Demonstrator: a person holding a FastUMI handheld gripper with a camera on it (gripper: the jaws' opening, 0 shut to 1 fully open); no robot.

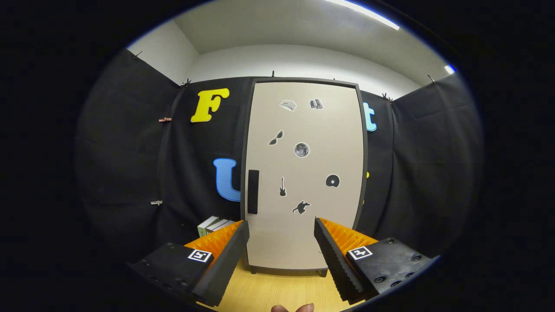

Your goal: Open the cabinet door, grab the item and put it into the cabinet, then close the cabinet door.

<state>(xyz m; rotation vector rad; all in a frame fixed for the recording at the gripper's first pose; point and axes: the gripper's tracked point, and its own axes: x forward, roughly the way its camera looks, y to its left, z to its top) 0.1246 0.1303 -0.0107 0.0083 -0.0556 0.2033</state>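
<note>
Gripper view: cabinet [303,173] standing on the wooden tabletop [282,290], its pale door [321,234] shut, dark handle [253,191] on the door's left edge, stickers over its face; a small stack of boxes or books [213,225] just left of the cabinet (perhaps the item, though I cannot tell). Hand-held gripper [282,255] level and facing the door squarely, fingers spread wide with nothing between them, fingertips [291,308] of a person beneath. The shut door fits either the opening pull or a finished close.
</note>
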